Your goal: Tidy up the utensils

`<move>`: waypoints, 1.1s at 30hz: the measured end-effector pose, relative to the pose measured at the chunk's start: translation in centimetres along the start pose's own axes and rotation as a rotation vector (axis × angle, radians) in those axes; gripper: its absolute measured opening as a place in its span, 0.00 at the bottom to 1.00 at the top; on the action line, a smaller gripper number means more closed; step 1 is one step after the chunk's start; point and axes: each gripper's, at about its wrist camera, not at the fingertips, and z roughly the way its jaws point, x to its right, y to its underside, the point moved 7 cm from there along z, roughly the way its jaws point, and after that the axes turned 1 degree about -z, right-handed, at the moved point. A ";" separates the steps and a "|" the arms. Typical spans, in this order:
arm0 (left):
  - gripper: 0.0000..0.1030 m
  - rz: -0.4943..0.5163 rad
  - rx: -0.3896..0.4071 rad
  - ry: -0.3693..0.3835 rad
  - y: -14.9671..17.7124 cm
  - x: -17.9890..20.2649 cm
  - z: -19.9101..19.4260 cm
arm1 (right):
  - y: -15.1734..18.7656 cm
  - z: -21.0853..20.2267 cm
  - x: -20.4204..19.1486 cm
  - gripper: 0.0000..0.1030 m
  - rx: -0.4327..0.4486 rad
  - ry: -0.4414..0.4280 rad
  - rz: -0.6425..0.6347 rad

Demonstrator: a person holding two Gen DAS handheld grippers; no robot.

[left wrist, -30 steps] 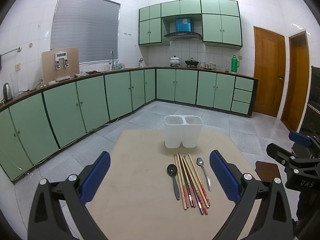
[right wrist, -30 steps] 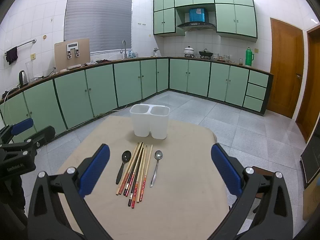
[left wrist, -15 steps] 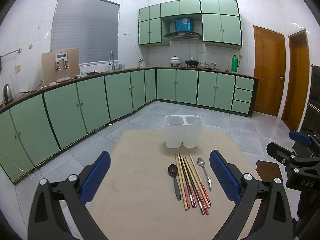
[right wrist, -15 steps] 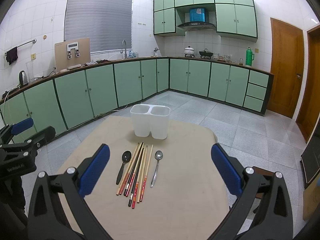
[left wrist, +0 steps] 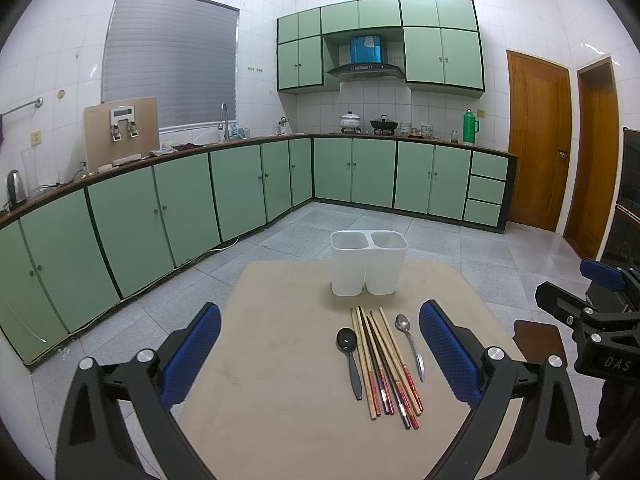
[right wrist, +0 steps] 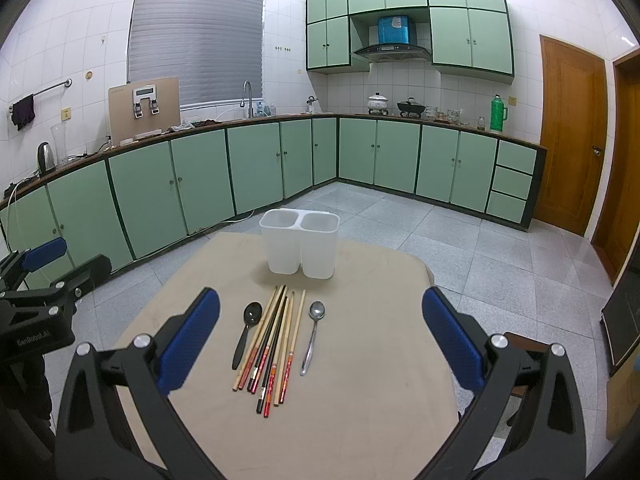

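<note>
Overhead, both cameras look across a beige table (right wrist: pixel 360 400) with rounded corners, standing on a grey tiled floor (right wrist: pixel 500 248) in a white-tiled kitchen. Along the left wall runs a counter (left wrist: pixel 120 164) over mint-green cabinets (right wrist: pixel 200 180), bearing a kettle (right wrist: pixel 46 158), a tan dispenser (right wrist: pixel 143 108) and a tap (right wrist: pixel 248 98) below a shuttered window (right wrist: pixel 196 40). At the far wall more green cabinets frame a range hood (right wrist: pixel 392 51), with pots (right wrist: pixel 378 103) and a green flask (right wrist: pixel 498 113) on the counter beneath; two wooden doors (right wrist: pixel 572 132) stand at the right. On the table's far part sits a white two-cup holder (right wrist: pixel 300 242), both cups showing nothing inside. Just near of it, laid side by side, are a black spoon (right wrist: pixel 245 332), a bunch of chopsticks (right wrist: pixel 274 344) and a metal spoon (right wrist: pixel 312 332), the spoons slightly apart from the bunch. The left gripper (left wrist: pixel 320 356) and right gripper (right wrist: pixel 320 344) both hover above the near table edge, jaws spread wide, gripping nothing.
</note>
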 end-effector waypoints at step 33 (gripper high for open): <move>0.94 0.003 -0.004 -0.004 0.0 -0.3 0.1 | 0.2 0.3 0.0 0.95 -0.004 -0.001 0.002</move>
